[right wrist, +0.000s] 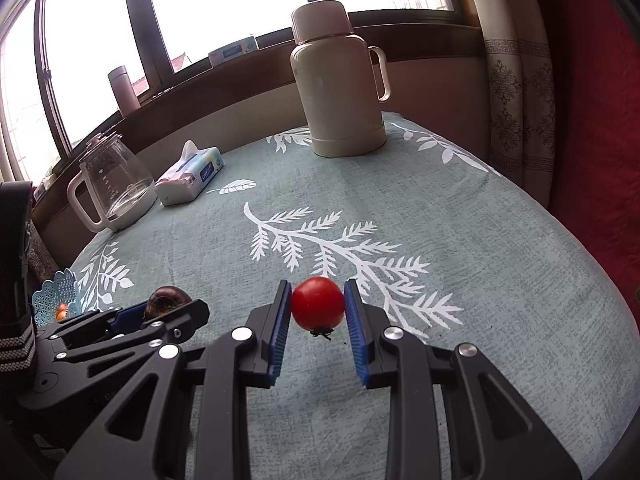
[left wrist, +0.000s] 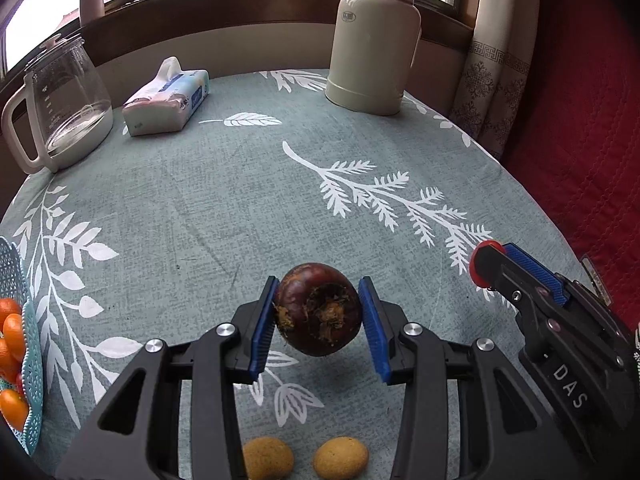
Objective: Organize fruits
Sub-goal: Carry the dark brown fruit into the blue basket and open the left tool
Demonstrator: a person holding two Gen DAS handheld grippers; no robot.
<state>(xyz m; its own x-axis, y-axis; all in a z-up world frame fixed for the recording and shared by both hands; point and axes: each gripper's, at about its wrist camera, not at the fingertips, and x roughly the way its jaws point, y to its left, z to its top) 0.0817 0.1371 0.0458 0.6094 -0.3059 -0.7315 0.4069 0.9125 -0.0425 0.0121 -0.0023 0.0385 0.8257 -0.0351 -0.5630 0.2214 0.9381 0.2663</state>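
Above the grey-green leaf-print cloth on the table (left wrist: 180,200), the left claw (left wrist: 319,312) is clenched on a dark purple round mangosteen (left wrist: 319,309), its blue ribbed pads pressed to both sides of the fruit. Fruit is held clear of the cloth; a shadow lies beneath it. Brown, rough stem end faces the camera.

Right claw (right wrist: 318,306) grips a small red cherry tomato (right wrist: 318,303) between its blue pads, green calyx pointing down, also off the cloth. In the left wrist view this claw sits at the right, the tomato showing only as a red sliver at its tip.

Two tan, oval fruits (left wrist: 267,458) lie side by side on the cloth, near the lower edge of the left view. A turquoise perforated plastic basket (left wrist: 34,360) stands at the table's left edge and holds small orange fruits (left wrist: 12,336).

Far side of table: a clear glass kettle with white handle (left wrist: 60,108), a soft pack of tissues (left wrist: 168,100), a cream-coloured thermos flask (left wrist: 372,52).
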